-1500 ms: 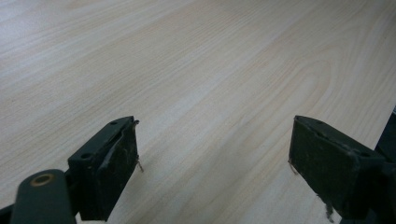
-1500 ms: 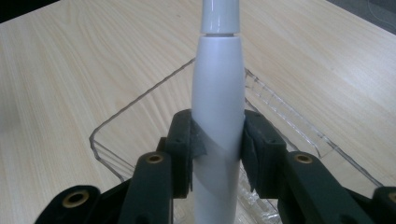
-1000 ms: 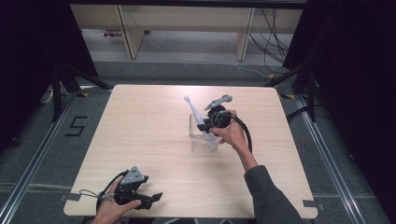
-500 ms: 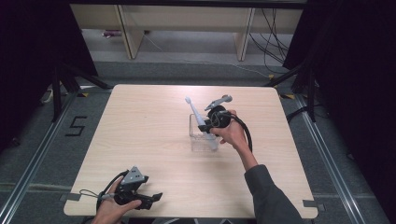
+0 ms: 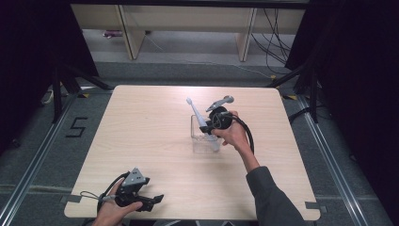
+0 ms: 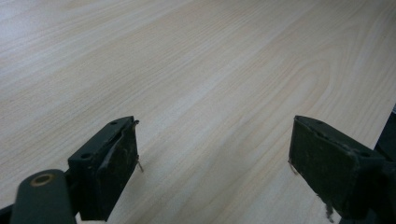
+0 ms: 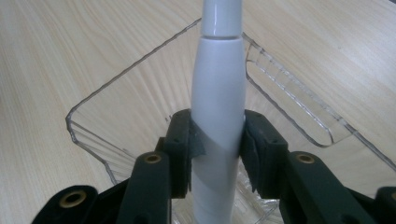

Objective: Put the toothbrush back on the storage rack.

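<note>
Right tool [image 7: 217, 149] clamps white toothbrush [image 7: 218, 93] over clear box [image 7: 93, 100]; left tool [image 6: 212, 172] apart.

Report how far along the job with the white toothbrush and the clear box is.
Done: the right gripper is shut on the white toothbrush, whose lower end reaches into the clear box. In hand: the brush leans tilted over the box, brush head up. Left: whether it goes in or comes out I cannot tell. The left gripper is open over the table.
</note>
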Action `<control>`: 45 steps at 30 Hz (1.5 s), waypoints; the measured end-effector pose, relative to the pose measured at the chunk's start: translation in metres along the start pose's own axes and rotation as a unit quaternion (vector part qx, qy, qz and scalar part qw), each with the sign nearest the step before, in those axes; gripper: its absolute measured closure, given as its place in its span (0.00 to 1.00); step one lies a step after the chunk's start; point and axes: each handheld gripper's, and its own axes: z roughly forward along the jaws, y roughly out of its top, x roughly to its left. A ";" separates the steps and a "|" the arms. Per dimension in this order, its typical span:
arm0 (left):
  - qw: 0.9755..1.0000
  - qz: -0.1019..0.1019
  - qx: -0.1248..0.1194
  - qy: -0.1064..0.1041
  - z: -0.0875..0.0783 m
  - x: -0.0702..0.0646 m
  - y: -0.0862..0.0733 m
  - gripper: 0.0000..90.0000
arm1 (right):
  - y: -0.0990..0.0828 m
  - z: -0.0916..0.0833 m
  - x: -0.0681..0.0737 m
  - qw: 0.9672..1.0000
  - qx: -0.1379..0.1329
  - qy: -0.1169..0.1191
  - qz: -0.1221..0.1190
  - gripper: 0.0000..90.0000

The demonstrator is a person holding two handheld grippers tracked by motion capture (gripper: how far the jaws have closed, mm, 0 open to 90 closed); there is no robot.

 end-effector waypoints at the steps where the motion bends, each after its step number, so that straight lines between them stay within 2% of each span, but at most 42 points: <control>1: 1.000 0.000 0.000 0.000 0.000 0.000 0.000 0.17 | 0.000 0.000 0.000 1.000 0.000 0.000 0.000 0.72; 3: 1.000 0.007 0.007 0.000 -0.001 0.001 0.000 0.17 | 0.000 0.002 0.001 1.000 -0.003 -0.005 0.001 0.72; 4: 1.000 0.004 0.006 0.000 -0.001 0.000 0.000 0.17 | 0.000 0.001 -0.001 1.000 -0.002 0.001 -0.012 0.72; 6: 1.000 -0.001 0.002 -0.001 0.000 0.000 0.000 0.17 | -0.001 0.001 0.000 1.000 0.000 -0.001 -0.008 0.73; 7: 1.000 -0.001 0.002 0.000 0.000 0.000 0.000 0.17 | -0.002 0.003 -0.002 0.999 -0.017 -0.005 -0.029 0.78; 8: 1.000 -0.002 0.002 0.000 0.000 0.000 0.000 0.17 | 0.000 0.001 0.001 1.000 0.000 -0.003 -0.026 0.78; 11: 1.000 -0.001 0.003 -0.001 0.000 0.000 0.000 0.17 | -0.001 0.001 0.000 1.000 -0.002 -0.003 -0.028 0.80; 12: 1.000 0.005 0.007 -0.001 0.000 0.000 0.000 0.17 | -0.001 -0.001 0.000 1.000 0.008 -0.001 -0.023 0.80; 13: 1.000 0.005 0.008 -0.001 -0.001 0.000 0.000 0.17 | -0.001 -0.001 0.000 1.000 0.008 0.003 -0.026 0.80; 14: 1.000 -0.001 0.001 0.000 0.000 0.000 0.000 0.17 | -0.002 -0.001 -0.002 0.999 -0.002 -0.001 -0.046 0.79; 16: 1.000 -0.001 0.002 0.000 0.000 0.000 0.000 0.17 | -0.002 -0.001 -0.001 0.999 0.001 0.000 -0.044 0.78; 17: 1.000 -0.001 0.002 0.000 0.000 0.000 0.000 0.17 | -0.002 -0.002 0.003 1.000 0.014 0.002 -0.016 0.77; 18: 1.000 0.005 0.008 -0.001 -0.001 0.000 0.000 0.17 | -0.001 -0.001 0.001 1.000 0.004 0.003 -0.031 0.77; 20: 1.000 0.005 0.007 -0.001 -0.001 0.000 0.000 0.17 | -0.001 -0.001 0.001 1.000 0.005 0.004 -0.030 0.77; 22: 1.000 -0.001 0.002 0.000 0.000 0.000 0.000 0.17 | 0.000 -0.001 0.003 1.000 -0.006 0.002 -0.026 0.76; 23: 1.000 -0.001 0.002 0.000 0.000 0.000 0.000 0.17 | 0.000 -0.001 0.001 0.999 -0.011 -0.003 -0.046 0.76; 24: 1.000 0.005 0.007 -0.001 -0.001 0.000 0.000 0.17 | 0.000 -0.003 0.002 0.999 -0.008 0.001 -0.037 0.75; 25: 1.000 0.005 0.007 -0.001 0.000 0.000 0.000 0.17 | 0.001 -0.007 0.006 1.000 -0.006 -0.002 -0.016 0.74; 26: 1.000 0.002 0.005 -0.001 0.000 0.000 0.000 0.17 | 0.002 -0.011 0.005 0.999 -0.015 0.001 -0.029 0.73; 27: 1.000 0.004 0.007 0.000 0.000 0.000 0.000 0.17 | 0.002 -0.011 0.005 0.999 -0.015 0.001 -0.029 0.73; 28: 1.000 0.004 0.007 0.000 0.000 0.000 0.000 0.17 | 0.002 -0.013 0.007 1.000 -0.014 -0.001 -0.015 0.72; 29: 1.000 0.004 0.007 0.000 0.000 0.000 0.000 0.17 | 0.003 -0.015 0.005 0.999 -0.028 -0.002 -0.023 0.70; 30: 1.000 0.004 0.007 0.000 0.000 0.000 0.000 0.17 | 0.004 -0.018 0.005 0.999 -0.026 0.003 -0.024 0.68; 31: 1.000 0.004 0.007 0.000 0.000 0.000 0.000 0.17 | 0.004 -0.018 0.003 0.999 -0.036 -0.003 -0.030 0.67; 32: 1.000 -0.002 0.002 0.000 0.000 -0.001 0.000 0.17 | 0.004 -0.021 0.005 0.999 -0.033 -0.008 -0.006 0.65; 34: 1.000 0.004 0.007 0.000 -0.001 0.000 0.000 0.17 | 0.004 -0.028 0.005 0.999 -0.034 -0.002 -0.011 0.62; 36: 1.000 -0.002 0.002 0.000 0.000 0.000 0.000 0.17 | 0.004 -0.028 0.004 0.999 -0.037 0.000 -0.020 0.61; 38: 1.000 -0.001 0.001 0.000 0.000 0.000 0.000 0.17 | 0.002 -0.033 0.007 0.999 -0.040 -0.007 -0.002 0.54; 40: 1.000 0.000 -0.003 -0.001 0.001 0.000 0.000 0.17 | 0.002 -0.032 0.006 0.999 -0.050 -0.012 -0.006 0.52; 42: 1.000 0.000 -0.003 -0.001 0.000 0.000 0.000 0.17 | 0.001 -0.037 0.006 0.998 -0.055 -0.005 -0.010 0.48; 45: 1.000 0.000 -0.003 0.000 0.000 0.000 0.000 0.17 | -0.001 -0.045 0.007 0.998 -0.068 -0.011 0.004 0.43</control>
